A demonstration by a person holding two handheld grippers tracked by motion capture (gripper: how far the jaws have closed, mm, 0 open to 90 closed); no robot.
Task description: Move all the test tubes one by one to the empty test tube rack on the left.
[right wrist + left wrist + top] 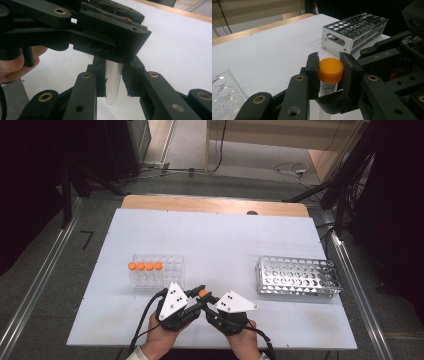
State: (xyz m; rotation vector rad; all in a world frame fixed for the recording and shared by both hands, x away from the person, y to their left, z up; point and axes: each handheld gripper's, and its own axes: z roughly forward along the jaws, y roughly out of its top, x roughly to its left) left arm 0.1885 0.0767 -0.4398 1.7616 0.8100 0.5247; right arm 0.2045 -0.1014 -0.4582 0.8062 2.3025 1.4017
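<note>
**Two grippers clamped on one orange-capped tube above the near edge of the table.**

High view: the left gripper (196,296) and right gripper (209,301) meet at the near middle of the white table (220,240), with the tube (202,293) between them; a clear rack (156,271) holding four capped tubes stands to the left, a metal rack (297,276) to the right. Left gripper view: its jaws are closed on the orange cap (331,70), pads pressing both sides. Right gripper view: its jaws are clamped on the clear tube body (112,82) below the left gripper. The step in hand appears to be uncapping or a hand-over; it goes best with the body kept upright and firmly held, the cap turned squarely about the tube's axis, without sideways pull.
</note>
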